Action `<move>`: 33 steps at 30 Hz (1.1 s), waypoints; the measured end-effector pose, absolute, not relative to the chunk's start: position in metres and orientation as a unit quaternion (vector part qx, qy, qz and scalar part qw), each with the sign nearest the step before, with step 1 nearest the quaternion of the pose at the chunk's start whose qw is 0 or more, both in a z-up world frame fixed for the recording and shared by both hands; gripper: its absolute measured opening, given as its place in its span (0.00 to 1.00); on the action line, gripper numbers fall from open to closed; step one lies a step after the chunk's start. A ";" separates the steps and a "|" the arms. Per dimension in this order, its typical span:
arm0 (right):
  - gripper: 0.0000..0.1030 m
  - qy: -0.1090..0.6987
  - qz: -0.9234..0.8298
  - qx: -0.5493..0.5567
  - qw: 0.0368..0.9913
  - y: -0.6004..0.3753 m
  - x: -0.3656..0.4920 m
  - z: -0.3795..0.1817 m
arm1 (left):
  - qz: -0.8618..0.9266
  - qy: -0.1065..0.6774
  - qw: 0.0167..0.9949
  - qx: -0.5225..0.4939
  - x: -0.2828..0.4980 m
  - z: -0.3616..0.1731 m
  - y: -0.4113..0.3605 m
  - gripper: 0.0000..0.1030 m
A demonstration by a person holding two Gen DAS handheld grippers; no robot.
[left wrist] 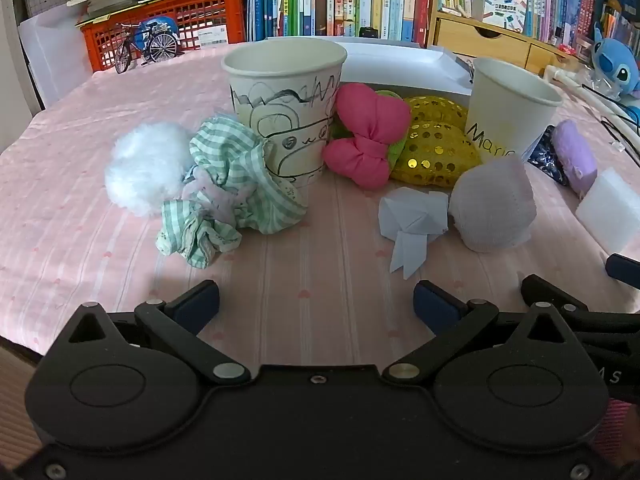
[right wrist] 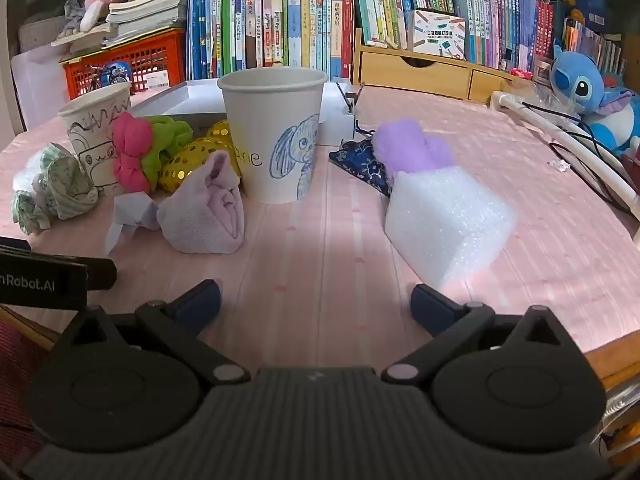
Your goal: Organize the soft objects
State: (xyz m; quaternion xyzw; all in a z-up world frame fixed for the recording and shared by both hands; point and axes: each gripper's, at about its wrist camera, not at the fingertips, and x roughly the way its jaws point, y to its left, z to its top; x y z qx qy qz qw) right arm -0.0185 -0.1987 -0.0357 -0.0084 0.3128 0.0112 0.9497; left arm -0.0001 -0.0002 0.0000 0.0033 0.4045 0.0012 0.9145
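No sorting is evident: both cups (left wrist: pixel 286 108) (right wrist: pixel 276 136) look unfilled, soft items lie scattered on the cloth (left wrist: pixel 300 264), and left gripper (left wrist: pixel 316 306) and right gripper (right wrist: pixel 316 306) gape wide, empty.

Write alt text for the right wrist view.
The right gripper hovers with open, empty jaws over a pink tablecloth. Ahead stands a paper cup with a blue elephant drawing, with a rolled lilac towel to its left and a white foam block to its right. Bookshelves fill the background.
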 end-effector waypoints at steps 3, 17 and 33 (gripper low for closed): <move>1.00 0.313 0.012 -0.009 0.950 -0.198 -0.018 -0.035 | 0.001 0.405 0.914 0.003 -0.001 0.000 0.000 1.00; 1.00 0.311 0.011 -0.007 0.950 -0.199 -0.019 -0.036 | 0.000 0.407 0.913 0.003 0.000 0.000 0.000 1.00; 1.00 0.311 0.011 -0.007 0.950 -0.199 -0.018 -0.036 | 0.001 0.407 0.914 0.002 0.000 0.000 0.000 1.00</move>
